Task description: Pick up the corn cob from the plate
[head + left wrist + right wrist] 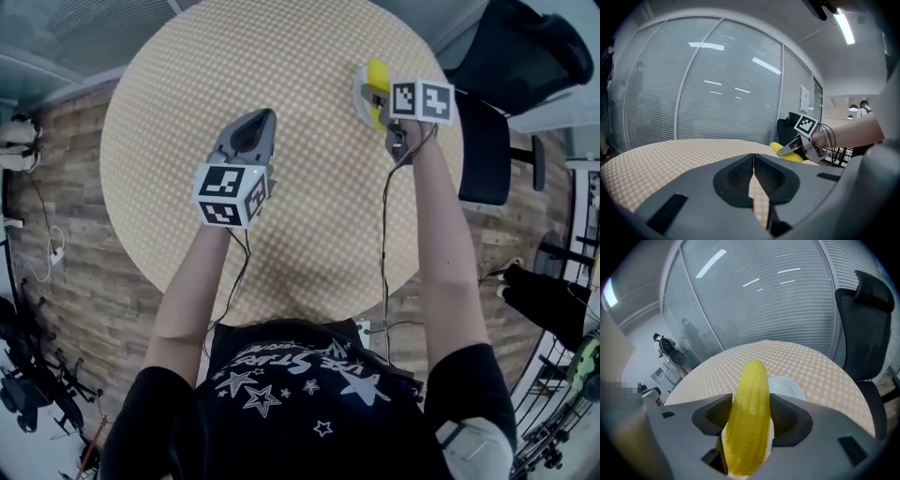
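The corn cob point(749, 427) is pinched between the fingers of the right gripper point(751, 399) above the white plate point(790, 386), at the upper right of the checkered surface point(281, 75) (contact with the plate unclear), while the left gripper point(753, 180), at centre-left, has its fingers pressed together.

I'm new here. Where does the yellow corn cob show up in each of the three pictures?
Head view: the corn cob is at the upper right, near the far edge of the table.
Left gripper view: small, right of centre, across the table.
Right gripper view: dead centre, clamped between the fingers.
Shared landmark: the round checked table.
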`<state>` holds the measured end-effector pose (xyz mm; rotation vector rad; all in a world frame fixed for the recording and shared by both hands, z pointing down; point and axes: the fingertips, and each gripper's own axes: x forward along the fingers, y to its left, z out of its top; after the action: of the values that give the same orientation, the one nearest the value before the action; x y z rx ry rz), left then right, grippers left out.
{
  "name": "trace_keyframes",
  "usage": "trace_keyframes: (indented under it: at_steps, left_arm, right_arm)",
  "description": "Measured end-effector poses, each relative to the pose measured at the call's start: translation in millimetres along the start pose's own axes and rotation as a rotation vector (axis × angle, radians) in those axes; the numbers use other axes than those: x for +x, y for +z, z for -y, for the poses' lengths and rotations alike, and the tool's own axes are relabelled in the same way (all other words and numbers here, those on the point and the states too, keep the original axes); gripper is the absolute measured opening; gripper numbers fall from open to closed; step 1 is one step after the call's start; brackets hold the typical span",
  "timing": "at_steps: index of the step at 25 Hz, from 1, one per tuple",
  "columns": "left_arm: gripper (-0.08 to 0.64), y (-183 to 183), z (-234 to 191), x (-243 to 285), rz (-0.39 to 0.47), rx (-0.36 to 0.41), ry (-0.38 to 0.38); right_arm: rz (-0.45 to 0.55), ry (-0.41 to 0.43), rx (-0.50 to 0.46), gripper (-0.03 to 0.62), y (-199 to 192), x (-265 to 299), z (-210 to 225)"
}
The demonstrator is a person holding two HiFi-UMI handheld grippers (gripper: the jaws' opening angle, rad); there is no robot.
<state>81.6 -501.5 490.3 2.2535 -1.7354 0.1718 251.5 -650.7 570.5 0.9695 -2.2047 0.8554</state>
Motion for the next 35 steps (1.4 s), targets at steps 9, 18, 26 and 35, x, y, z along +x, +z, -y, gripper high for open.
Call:
trace_keyframes:
  at_steps: [9,18,26,35]
  left_arm:
    - [0.009,5,-17,-65,0.034,-0.016,-0.041]
    - [0.009,18,-44,-137,0.067,0.023,-0.083]
    - [0.009,29,-56,-191,0.089,0.08,-0.203]
    - [0.009,4,-49,-237,0.032,0.072,-0.41]
  right_arm:
    - [0.203,0.157,0.019,0.253,6,-52,-112]
    - [0.381,0.227,0.059,0.253,-4,-116,-214]
    - [0.498,0.225,0.077,0.253,-36,-159,-296]
    - [0.615,0.143,0.21,0.253,-100,-188,-344]
